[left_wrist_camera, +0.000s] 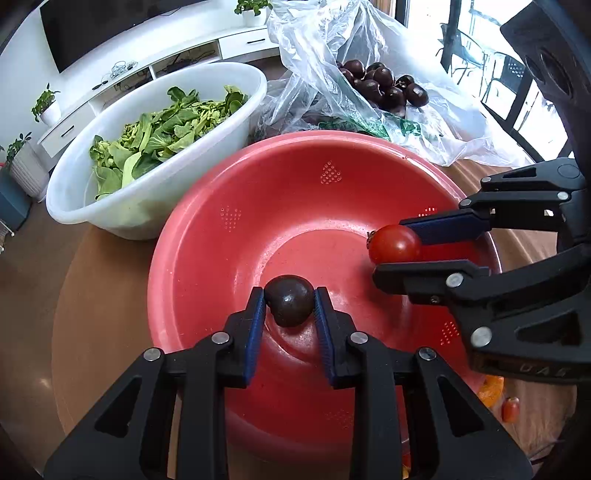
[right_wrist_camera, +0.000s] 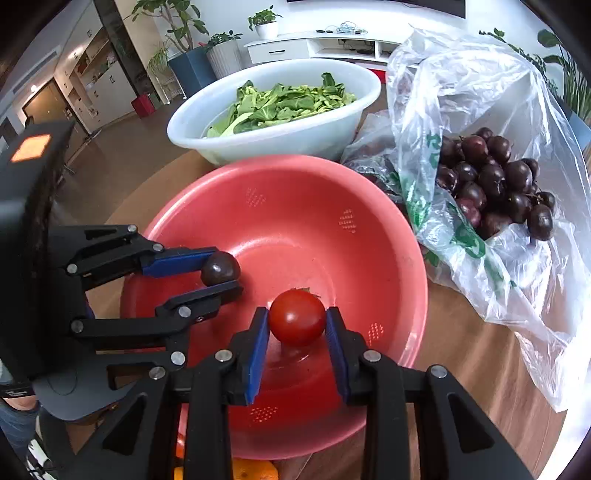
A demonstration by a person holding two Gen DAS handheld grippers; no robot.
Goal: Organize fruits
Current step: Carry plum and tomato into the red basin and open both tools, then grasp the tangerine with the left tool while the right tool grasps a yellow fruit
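The left gripper (left_wrist_camera: 290, 301) pinches a dark fruit (left_wrist_camera: 289, 301) and the right gripper (right_wrist_camera: 297, 319) pinches a red tomato (right_wrist_camera: 297, 317), both held above the empty red colander (right_wrist_camera: 295, 206). More dark fruits (right_wrist_camera: 495, 181) lie in the plastic bag (right_wrist_camera: 480, 92) beside it, on the table.

A home living room (TV (left_wrist_camera: 107, 26) over white cabinet (left_wrist_camera: 207, 48), potted plants (right_wrist_camera: 264, 22)).

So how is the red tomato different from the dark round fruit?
The tomato is bright red; the dark fruit is brownish-black. The tomato looks a bit bigger than the dark fruit. The tomato is pinched by the right gripper, the dark fruit by the left gripper. Both are round, shiny and held over the red bowl.
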